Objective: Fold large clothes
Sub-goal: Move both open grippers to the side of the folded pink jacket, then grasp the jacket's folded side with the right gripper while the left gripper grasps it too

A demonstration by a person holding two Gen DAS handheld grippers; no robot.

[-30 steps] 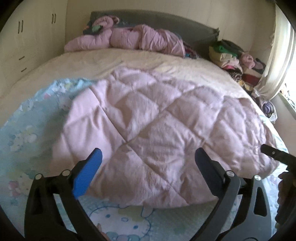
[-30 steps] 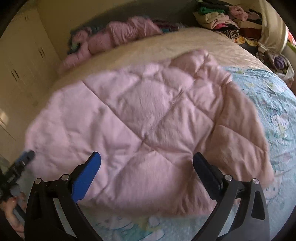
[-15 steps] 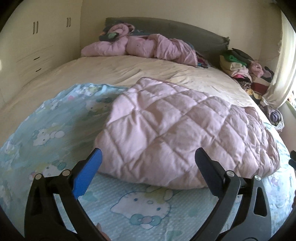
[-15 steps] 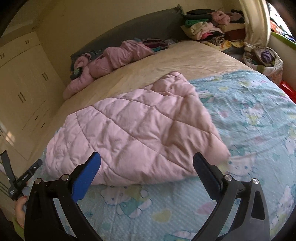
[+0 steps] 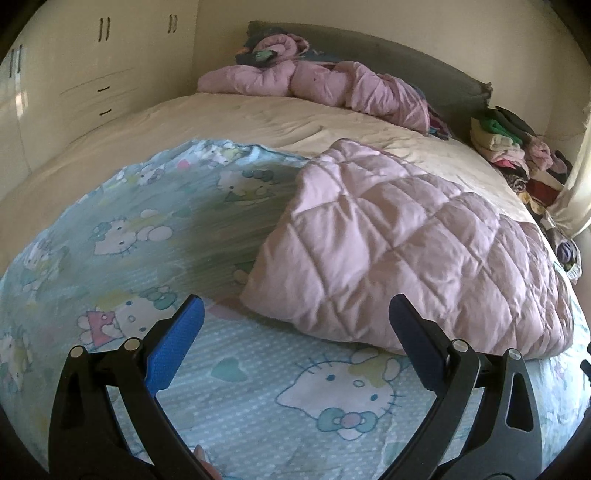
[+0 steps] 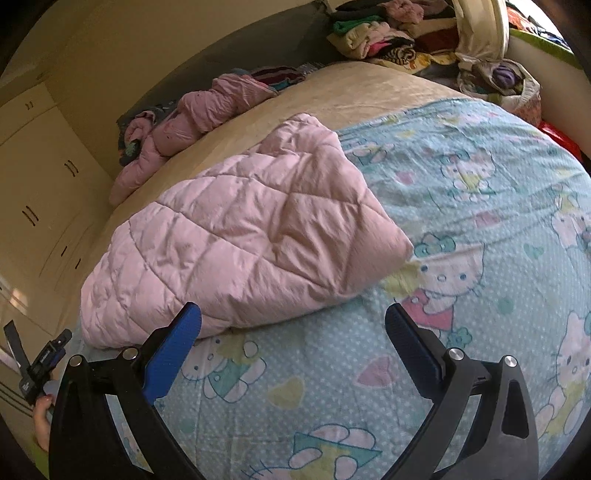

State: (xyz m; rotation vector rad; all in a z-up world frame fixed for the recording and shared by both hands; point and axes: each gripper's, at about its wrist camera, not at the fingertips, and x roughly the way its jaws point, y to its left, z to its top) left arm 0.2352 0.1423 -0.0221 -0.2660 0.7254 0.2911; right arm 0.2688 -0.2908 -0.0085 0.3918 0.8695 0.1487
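A pink quilted garment (image 5: pixel 399 243) (image 6: pixel 236 240) lies folded in a thick slab on the light-blue cartoon-print sheet (image 5: pixel 258 398) (image 6: pixel 461 332). My left gripper (image 5: pixel 295 325) hangs open just short of its near edge, nothing between the blue pads. My right gripper (image 6: pixel 293 332) is open too, its left pad near the garment's front edge and touching nothing. The left gripper's handle (image 6: pixel 40 363), held by a hand, shows at the lower left of the right wrist view.
A crumpled pink puffy garment (image 5: pixel 332 83) (image 6: pixel 192 114) lies by the grey headboard (image 5: pixel 424 66). A pile of folded clothes (image 5: pixel 513 155) (image 6: pixel 388 33) sits at the bed's far right. Cream wardrobe doors (image 5: pixel 92 74) line the left wall. The beige cover (image 5: pixel 240 122) spreads beyond the sheet.
Both grippers have drawn back and away from the pink garment, which filled the views a second ago. It now lies folded and smaller in view, with more blue sheet showing.
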